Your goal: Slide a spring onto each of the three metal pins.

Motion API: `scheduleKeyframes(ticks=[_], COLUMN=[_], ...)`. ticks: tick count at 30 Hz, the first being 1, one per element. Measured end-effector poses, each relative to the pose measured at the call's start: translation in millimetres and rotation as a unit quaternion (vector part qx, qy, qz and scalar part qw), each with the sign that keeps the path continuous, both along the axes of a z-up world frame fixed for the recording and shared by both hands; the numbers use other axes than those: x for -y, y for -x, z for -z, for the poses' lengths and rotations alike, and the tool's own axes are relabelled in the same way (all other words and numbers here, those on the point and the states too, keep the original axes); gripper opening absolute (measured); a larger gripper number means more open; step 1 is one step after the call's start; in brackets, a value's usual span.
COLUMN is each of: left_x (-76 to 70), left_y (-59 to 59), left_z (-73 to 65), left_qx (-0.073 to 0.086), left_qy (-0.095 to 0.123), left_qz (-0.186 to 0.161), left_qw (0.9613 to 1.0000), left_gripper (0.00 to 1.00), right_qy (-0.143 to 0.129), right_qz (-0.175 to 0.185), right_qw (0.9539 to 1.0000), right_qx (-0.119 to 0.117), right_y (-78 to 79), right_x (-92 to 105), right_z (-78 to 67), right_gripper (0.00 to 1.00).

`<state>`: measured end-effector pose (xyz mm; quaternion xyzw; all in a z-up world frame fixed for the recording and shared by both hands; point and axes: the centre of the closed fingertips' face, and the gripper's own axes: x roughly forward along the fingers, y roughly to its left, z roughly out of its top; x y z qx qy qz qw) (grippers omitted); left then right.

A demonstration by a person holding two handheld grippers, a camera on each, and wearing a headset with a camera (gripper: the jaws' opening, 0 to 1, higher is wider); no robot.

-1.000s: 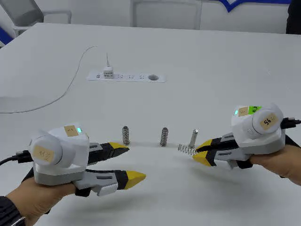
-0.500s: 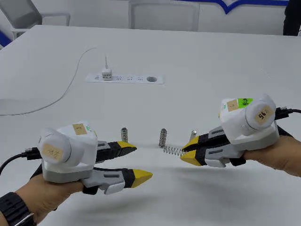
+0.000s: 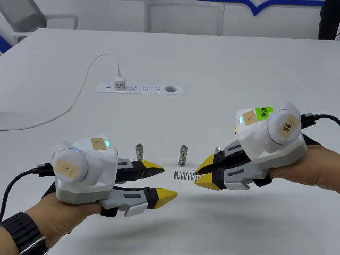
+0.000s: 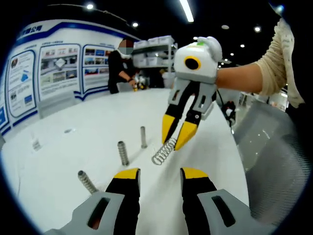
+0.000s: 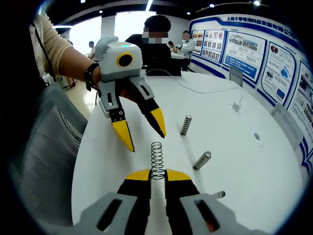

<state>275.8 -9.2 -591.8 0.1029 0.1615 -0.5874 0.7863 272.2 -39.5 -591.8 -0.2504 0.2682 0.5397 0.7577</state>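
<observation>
My right gripper (image 3: 200, 176) is shut on one end of a loose spring (image 3: 183, 175), which sticks out level towards my left gripper (image 3: 162, 182). The left gripper is open with nothing between its fingers, its tips close to the spring's free end. Two upright pins carry springs, the left pin (image 3: 139, 152) and the middle pin (image 3: 183, 154). The bare third pin (image 3: 218, 150) peeks out behind the right gripper. In the left gripper view the held spring (image 4: 163, 151) hangs ahead of the open jaws, and the bare pin (image 4: 143, 137) stands behind. In the right gripper view the spring (image 5: 157, 159) rises from the shut jaws.
A white power strip (image 3: 141, 88) with a plugged adapter lies mid-table, and a cable (image 3: 74, 103) runs off to the left. A chair (image 3: 183, 16) stands at the far edge. People stand in the background of the gripper views.
My right gripper has carried the spring left, away from the bare pin and towards the left gripper. The left gripper has shifted right, closer to the spring.
</observation>
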Motion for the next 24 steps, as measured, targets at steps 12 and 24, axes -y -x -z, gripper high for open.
scheduleKeyframes(ticks=[12, 24], left_x=[9.9, 12.5], left_y=[10.1, 14.8], left_z=[-2.3, 4.2], left_qx=[0.013, 0.032], left_qy=[-0.008, -0.027], left_qz=[0.028, 0.048], left_qw=[0.9995, 0.9980], left_gripper=[0.32, 0.21], right_qy=[0.017, 0.028], right_qz=[-0.035, -0.051], right_qw=[0.9992, 0.9983], right_qx=[-0.005, -0.001], right_y=[11.4, 15.2], right_x=[-7.6, -10.2], right_z=[1.7, 2.4], right_gripper=[0.11, 0.11])
